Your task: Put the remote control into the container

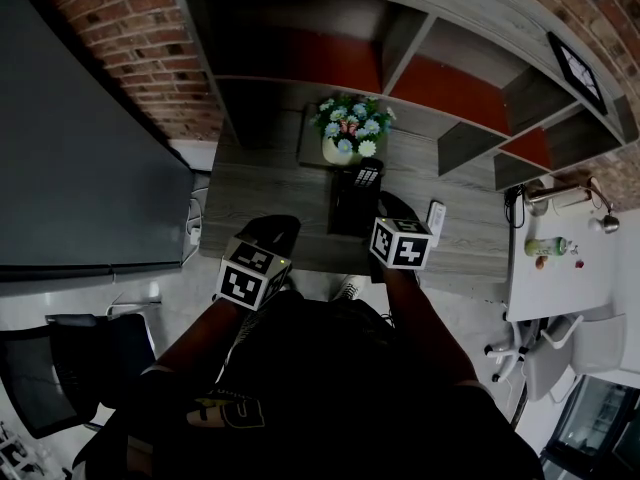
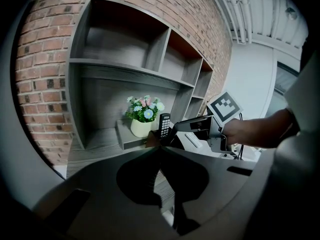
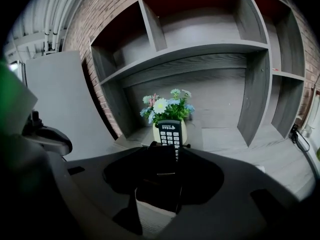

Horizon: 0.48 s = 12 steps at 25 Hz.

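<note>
Standing upright in black container (image 1: 350, 208) on worktop (image 1: 260, 193), remote control (image 1: 367, 176) sat just before flower pot (image 1: 340, 151). Right gripper (image 3: 169, 144) jaws wide apart, container btwn them, contact unclear. Left gripper (image 2: 161, 146) jaws together, nothing held.

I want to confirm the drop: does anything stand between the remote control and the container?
Nothing visible does: the remote control already stands upright in the black container, keypad end sticking out above its rim.
</note>
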Tool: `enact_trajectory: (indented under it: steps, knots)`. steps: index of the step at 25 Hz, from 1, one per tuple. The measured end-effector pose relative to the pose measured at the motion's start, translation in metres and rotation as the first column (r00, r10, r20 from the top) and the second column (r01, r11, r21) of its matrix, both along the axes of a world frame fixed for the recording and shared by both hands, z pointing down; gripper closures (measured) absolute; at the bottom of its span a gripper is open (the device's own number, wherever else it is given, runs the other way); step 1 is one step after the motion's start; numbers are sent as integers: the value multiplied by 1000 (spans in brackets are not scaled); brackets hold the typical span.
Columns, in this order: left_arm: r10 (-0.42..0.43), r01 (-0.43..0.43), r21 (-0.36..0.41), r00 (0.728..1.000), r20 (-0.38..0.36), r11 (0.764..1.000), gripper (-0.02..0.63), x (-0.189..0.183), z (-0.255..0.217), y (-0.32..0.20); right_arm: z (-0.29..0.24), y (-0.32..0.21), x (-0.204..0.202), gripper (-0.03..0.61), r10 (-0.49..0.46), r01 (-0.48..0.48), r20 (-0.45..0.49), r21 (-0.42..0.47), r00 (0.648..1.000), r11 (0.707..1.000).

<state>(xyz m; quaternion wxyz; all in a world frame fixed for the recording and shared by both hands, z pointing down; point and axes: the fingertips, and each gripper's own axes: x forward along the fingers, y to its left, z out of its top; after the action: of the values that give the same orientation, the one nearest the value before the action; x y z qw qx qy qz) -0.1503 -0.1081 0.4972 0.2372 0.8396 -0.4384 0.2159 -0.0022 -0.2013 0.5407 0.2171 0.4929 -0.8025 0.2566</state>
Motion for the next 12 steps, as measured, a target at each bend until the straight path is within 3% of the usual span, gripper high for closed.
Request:
enact_trajectory:
  steps: [10, 11, 12]
  knots:
    - [21, -21, 10, 1000, -18, 1000, 607, 8, -2, -2, -38, 12, 4, 388, -81, 72, 63, 137, 995, 988]
    - [23, -22, 13, 1000, -21, 1000, 607, 9, -3, -3, -41, 17, 5, 395, -95, 82, 83, 143, 992, 986]
    - [28, -27, 14, 999, -23, 1000, 607, 11, -3, -3, -43, 22, 7, 448, -101, 85, 105, 142, 989, 986]
